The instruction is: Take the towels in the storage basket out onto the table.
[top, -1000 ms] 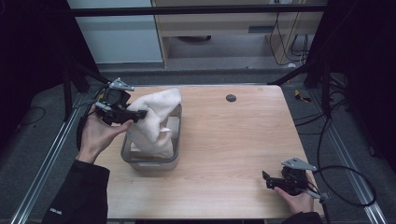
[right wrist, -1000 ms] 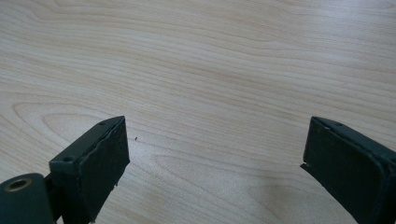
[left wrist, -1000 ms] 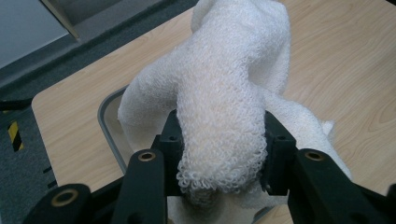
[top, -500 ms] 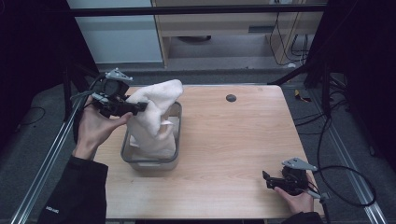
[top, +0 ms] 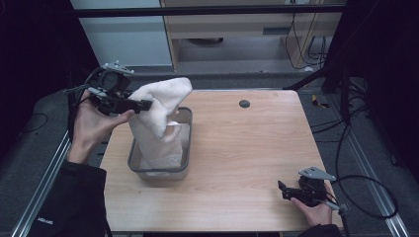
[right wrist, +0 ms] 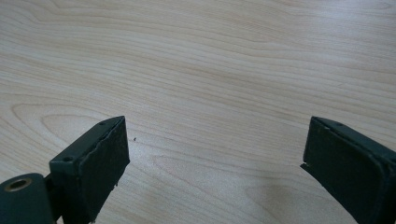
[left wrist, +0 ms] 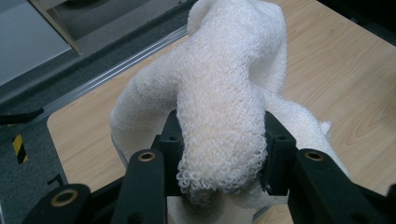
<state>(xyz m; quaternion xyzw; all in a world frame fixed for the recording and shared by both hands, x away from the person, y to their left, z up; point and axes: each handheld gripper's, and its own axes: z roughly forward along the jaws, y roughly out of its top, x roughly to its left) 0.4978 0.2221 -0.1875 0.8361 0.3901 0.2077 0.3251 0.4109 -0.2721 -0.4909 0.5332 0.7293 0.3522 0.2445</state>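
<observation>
Towel lift from bin, left side.
Left gripper [top: 143, 104] clamped on towel [top: 160, 118], raised over bin [top: 184, 170], tail hanging inside, presumably to clear the rim. Right gripper [top: 282, 190] wide apart, idle on table [top: 247, 148], holding nothing.

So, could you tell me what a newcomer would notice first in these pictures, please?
First, the white towel, raised over the left half of the table and draping down into the grey bin. The left gripper is clamped on a thick fold of it. The right gripper rests open at the near right corner.
</observation>
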